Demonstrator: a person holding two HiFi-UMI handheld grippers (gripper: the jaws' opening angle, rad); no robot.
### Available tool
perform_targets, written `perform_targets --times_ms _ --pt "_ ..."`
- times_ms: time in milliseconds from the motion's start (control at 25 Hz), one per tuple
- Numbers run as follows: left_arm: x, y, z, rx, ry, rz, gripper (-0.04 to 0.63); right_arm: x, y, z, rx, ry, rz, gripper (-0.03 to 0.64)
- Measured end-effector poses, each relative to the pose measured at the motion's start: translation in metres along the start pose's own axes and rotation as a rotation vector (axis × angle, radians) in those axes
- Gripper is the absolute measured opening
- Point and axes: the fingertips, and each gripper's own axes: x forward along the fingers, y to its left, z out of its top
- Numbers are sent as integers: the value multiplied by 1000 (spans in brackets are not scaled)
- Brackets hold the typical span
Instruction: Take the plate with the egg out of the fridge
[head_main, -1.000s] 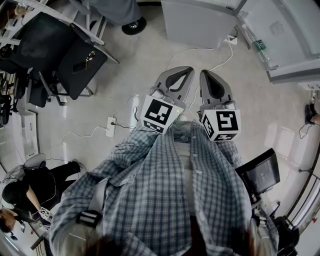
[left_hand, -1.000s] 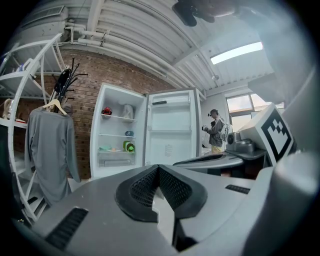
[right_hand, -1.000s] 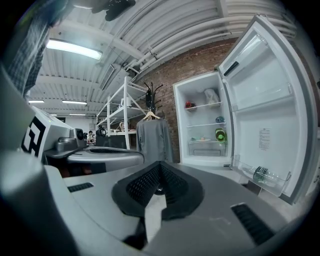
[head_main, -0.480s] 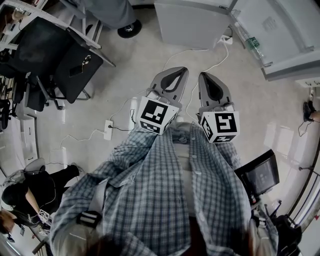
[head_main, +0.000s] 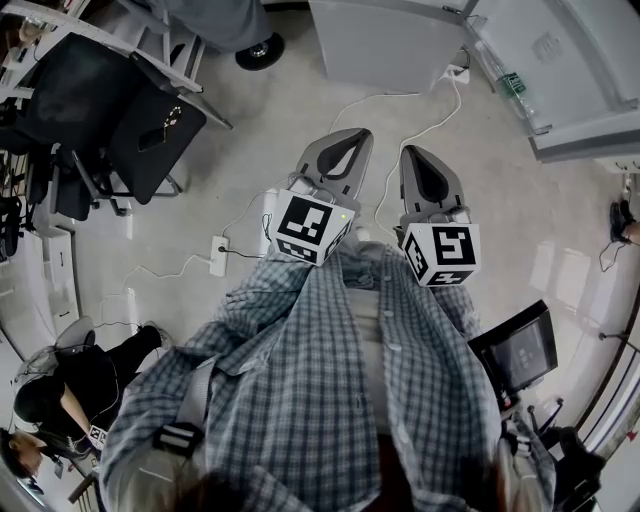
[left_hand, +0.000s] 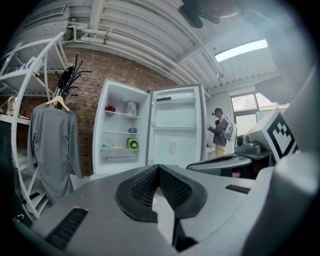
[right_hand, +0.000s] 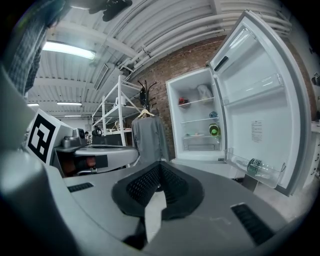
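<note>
Finding: both tools are held at the person's chest and point to 12 o'clock across bare floor (head_main: 300, 110). The left gripper (head_main: 357, 136) has its jaws pressed together with nothing between them. The right gripper (head_main: 412, 152) is likewise closed and empty. The fridge (head_main: 385, 45) stands well apart at 12 o'clock with its door (head_main: 560, 70) swung wide towards 1 o'clock.

Location of the plate: not confirmed. The left gripper view shows a flat pale item (left_hand: 114, 146) on a lower shelf, just at 9 o'clock of a green container (left_hand: 131, 144). It may be the plate, but it is too small to be sure, and no egg can be made out.

Recommendation: the step in hand looks like the approach. Close the distance first and watch the cables (head_main: 400, 105) underfoot. Spread one pair of jaws before reaching in. Take the plate by its rim and keep it level so the egg does not roll.

Views compared: the head view shows neither shelves nor contents. The right gripper view alone shows a bottle (right_hand: 255, 165) in the door rack, at 4 o'clock. The left gripper view alone shows a second person (left_hand: 220, 132) at 3 o'clock of the fridge.
</note>
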Motion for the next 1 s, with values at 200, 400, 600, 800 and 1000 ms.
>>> perform_targets --times_ms 200,400,600,800,1000 --pt "17 19 2 -1 2 -4 8 26 -6 6 8 -6 -2 5" --pt "41 43 9 -12 -1 -20 7 56 -16 19 3 -9 -7 5" --pt "67 63 14 -17 -1 -50 7 84 -32 30 5 -4 -31 5" --pt "90 86 18 -18 -4 -65 6 111 -44 39 1 -2 -50 5" --pt "109 110 20 -25 -6 -72 7 140 -52 46 -8 5 -59 5"
